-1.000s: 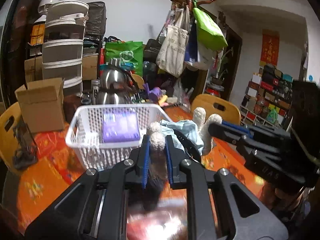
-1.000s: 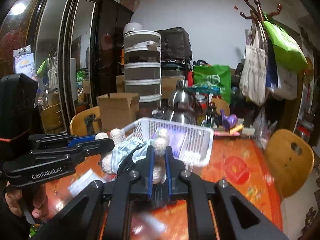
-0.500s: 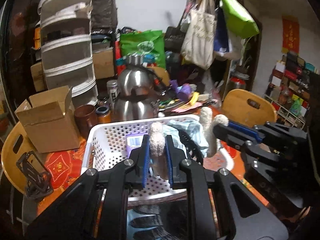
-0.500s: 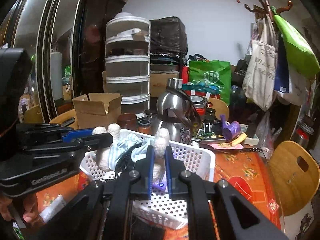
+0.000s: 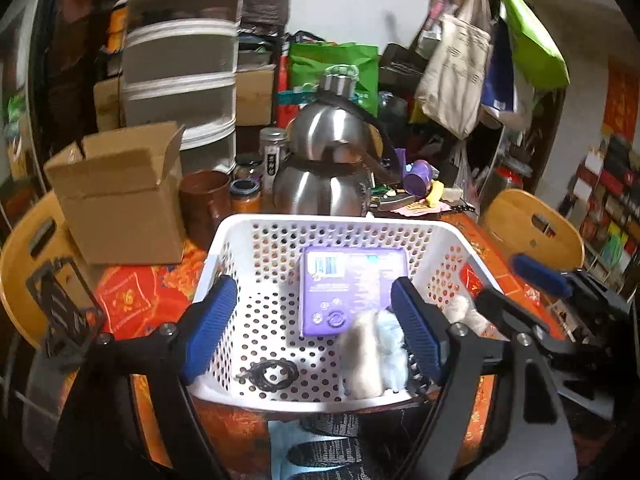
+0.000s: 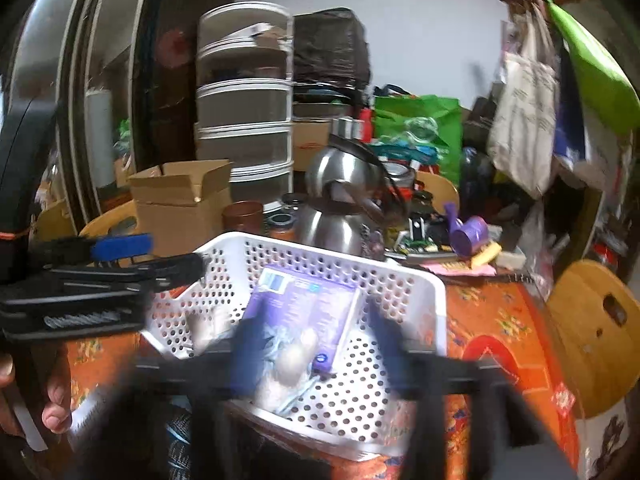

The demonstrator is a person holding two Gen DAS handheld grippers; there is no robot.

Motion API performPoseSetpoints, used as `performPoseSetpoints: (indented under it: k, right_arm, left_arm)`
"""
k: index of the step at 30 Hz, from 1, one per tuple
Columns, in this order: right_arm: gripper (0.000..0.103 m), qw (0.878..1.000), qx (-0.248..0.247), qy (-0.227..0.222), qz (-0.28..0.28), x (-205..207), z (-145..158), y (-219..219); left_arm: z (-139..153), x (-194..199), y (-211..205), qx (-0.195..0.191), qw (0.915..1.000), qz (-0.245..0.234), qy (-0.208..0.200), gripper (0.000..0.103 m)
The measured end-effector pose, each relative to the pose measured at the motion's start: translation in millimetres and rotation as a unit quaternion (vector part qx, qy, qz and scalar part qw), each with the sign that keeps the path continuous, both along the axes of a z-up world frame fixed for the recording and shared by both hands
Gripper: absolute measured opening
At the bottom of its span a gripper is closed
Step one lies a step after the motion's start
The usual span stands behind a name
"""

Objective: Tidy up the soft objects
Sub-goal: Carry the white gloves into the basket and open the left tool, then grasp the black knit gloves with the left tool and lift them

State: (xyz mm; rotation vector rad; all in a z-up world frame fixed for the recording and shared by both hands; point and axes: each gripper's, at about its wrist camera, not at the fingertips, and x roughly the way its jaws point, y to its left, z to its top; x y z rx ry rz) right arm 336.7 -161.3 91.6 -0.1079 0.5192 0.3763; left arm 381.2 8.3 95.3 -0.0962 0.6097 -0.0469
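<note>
A soft toy (image 5: 372,356) with cream limbs and a pale blue cloth lies inside the white perforated basket (image 5: 328,220), at its near right corner. My left gripper (image 5: 312,330) hangs over the basket with its jaws opening; the toy sits by its right finger, and neither pad presses on it. In the right wrist view my right gripper (image 6: 316,348) is blurred and its jaws are opening too, with the toy (image 6: 288,360) loose between and below them. A purple pack (image 5: 352,288) and a black hair tie (image 5: 272,374) also lie in the basket (image 6: 320,248).
Behind the basket stand a steel kettle (image 5: 328,176), a brown cup (image 5: 204,200), jars and an open cardboard box (image 5: 116,196). Wooden chairs (image 5: 532,228) flank the orange-red table (image 5: 136,300). Tote bags (image 5: 456,68) hang at the back right.
Both grippers carried the toy forward over the basket and lowered it in. Both were shut on its limbs; now their jaws stand apart and the toy rests in the basket.
</note>
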Motion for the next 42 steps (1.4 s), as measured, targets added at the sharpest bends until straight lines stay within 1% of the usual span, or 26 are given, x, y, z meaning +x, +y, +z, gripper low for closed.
performPoseSetpoints:
  k: [1,3,8,10,13,16,20,23,24,25,28,31,33,36,38,40,42]
  right_arm:
    - [0.076,1.0,0.005,0.002,-0.01,0.9,-1.7,-5.8]
    - [0.076,1.0,0.015,0.01,-0.014,1.6,-3.7,-14.0]
    - [0.076,0.999,0.018,0.03,-0.024,4.4,-12.3,-25.5]
    - [0.076,0.999,0.016,0.031,-0.024,2.8,-13.8,-25.6]
    - [0.076,0.999,0.025,0.035,-0.018,-4.8,-14.3,-27.2]
    - [0.076,0.998,0.041,0.036,-0.014,-16.2,-12.2,-31.4]
    - [0.077,0.998,0.053,0.033,-0.01,-40.9,-10.7,-39.3]
    - [0.082,0.997,0.067,0.039,-0.014,-63.9,-17.9,-50.3]
    - [0.084,0.997,0.069,0.044,-0.018,-69.9,-22.6,-53.3]
    - [0.085,0.996,0.068,0.052,-0.021,-74.9,-28.6,-55.3]
    - [0.085,0.994,0.064,0.091,-0.015,-82.7,-55.8,-58.4]
    - [0.085,0.988,0.051,0.146,-0.012,-75.9,-81.9,-57.7]
    - [0.084,0.982,0.063,0.178,-0.004,-68.2,-98.9,-57.8]
    - [0.075,0.976,0.069,0.206,-0.002,-59.6,-115.0,-56.1]
    - [0.073,0.974,0.07,0.218,0.005,-54.4,-120.9,-53.2]
    - [0.071,0.972,0.064,0.224,0.01,-51.1,-125.6,-49.7]
    - [0.07,0.97,0.064,0.235,0.017,-46.4,-131.3,-46.0]
  left_arm:
    - [-2.9,0.0,5.3,-0.009,1.0,0.004,0.001,0.078]
    - [-9.1,-0.1,13.4,-0.023,0.9997,0.005,0.009,0.078]
    - [-21.7,-9.0,16.2,-0.017,0.9997,0.006,0.014,0.079]
    - [-24.5,-11.3,18.0,-0.023,0.9996,0.004,0.016,0.079]
    - [-22.4,-19.3,20.8,-0.032,0.9994,0.001,0.011,0.079]
    - [-20.3,-33.5,22.6,-0.036,0.9993,0.0,0.007,0.079]
    - [-22.8,-54.2,23.4,-0.03,0.9995,0.001,0.005,0.08]
    - [-30.1,-76.0,27.1,-0.037,0.9992,0.004,0.01,0.082]
    - [-35.3,-84.5,28.2,-0.041,0.9991,0.002,0.014,0.085]
    - [-41.8,-93.2,29.2,-0.045,0.9988,0.0,0.019,0.086]
    - [-63.5,-110.4,30.0,-0.048,0.998,-0.003,0.042,0.086]
    - [-90.5,-117.8,28.4,-0.051,0.9958,-0.008,0.075,0.086]
    - [-104.6,-117.2,26.1,-0.058,0.9942,-0.014,0.09,0.086]
    - [-120.6,-111.9,23.0,-0.063,0.9919,-0.019,0.108,0.086]
    - [-129.8,-108.6,18.4,-0.066,0.9901,-0.027,0.121,0.082]
    - [-136.2,-103.6,13.3,-0.064,0.989,-0.033,0.129,0.071]
    - [-141.0,-101.9,5.6,-0.058,0.9884,-0.042,0.134,0.065]
